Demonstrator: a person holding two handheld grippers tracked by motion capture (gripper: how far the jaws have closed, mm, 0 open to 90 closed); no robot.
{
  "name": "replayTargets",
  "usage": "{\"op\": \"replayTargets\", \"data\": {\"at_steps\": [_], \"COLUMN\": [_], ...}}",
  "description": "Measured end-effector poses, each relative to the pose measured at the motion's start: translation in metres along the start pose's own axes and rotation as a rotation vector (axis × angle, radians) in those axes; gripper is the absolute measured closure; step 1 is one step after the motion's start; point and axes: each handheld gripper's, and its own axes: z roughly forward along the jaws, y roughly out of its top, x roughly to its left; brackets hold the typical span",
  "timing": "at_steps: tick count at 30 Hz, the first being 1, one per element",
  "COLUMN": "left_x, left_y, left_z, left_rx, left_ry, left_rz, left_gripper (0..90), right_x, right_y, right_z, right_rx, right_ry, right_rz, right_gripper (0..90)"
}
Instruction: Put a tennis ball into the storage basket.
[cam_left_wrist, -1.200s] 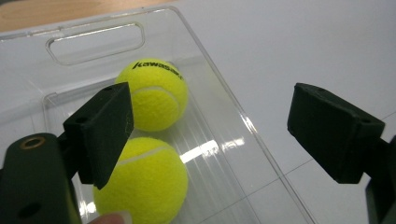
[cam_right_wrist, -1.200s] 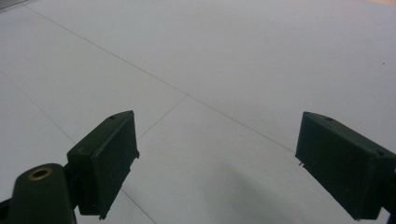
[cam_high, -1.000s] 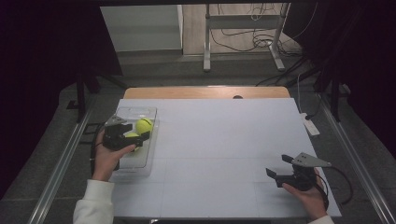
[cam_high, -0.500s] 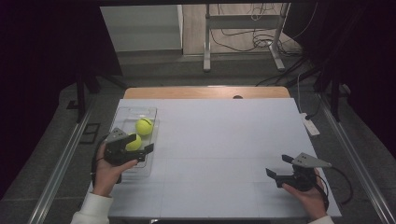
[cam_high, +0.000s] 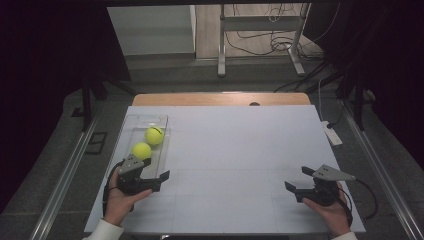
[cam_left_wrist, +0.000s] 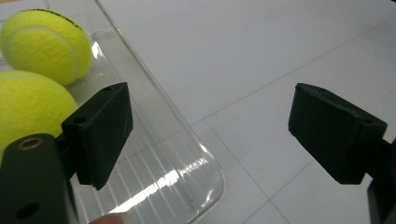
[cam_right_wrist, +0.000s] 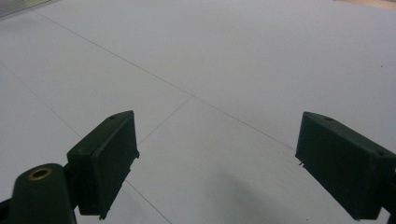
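A: What sits nearest the person?

B: The two grippers. The right gripper (cam_high: 301, 182) is held low over the near right part of the white table (cam_high: 240, 150), jaws spread wide with nothing but bare tabletop between them. The left gripper (cam_high: 156, 169) is at the near left, by the near end of the clear plastic tray (cam_high: 161, 120). Its jaws stand apart and empty; the gripper's own view shows the tray's rounded near corner and table surface between them.

A: Is anything pinched by either one?

B: No, neither one holds a thing, and no pad touches a ball.

A: And beyond the left gripper?

B: Two yellow tennis balls lie inside the tray. The nearer ball (cam_high: 141, 150) is just past the gripper's grey plate; the farther ball (cam_high: 154, 135) lies close beside it, slightly to the right. Whether they touch cannot be told.

A: And farthest off?

B: The table's wooden far edge (cam_high: 220, 98).
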Motion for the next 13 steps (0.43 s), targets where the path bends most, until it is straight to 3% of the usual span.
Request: {"op": "replayTargets", "data": {"at_steps": [13], "left_x": [-0.0028], "left_y": [0.0013], "left_z": [0.0008], "left_rx": [-0.008], "left_ry": [-0.009], "left_rz": [0.001], "left_gripper": [14.6], "right_x": [-0.0002], "right_y": [-0.0001], "right_z": [0.0002], "right_rx": [-0.003], "right_ry": [0.009], "right_rz": [0.004], "right_gripper": [12.7]}}
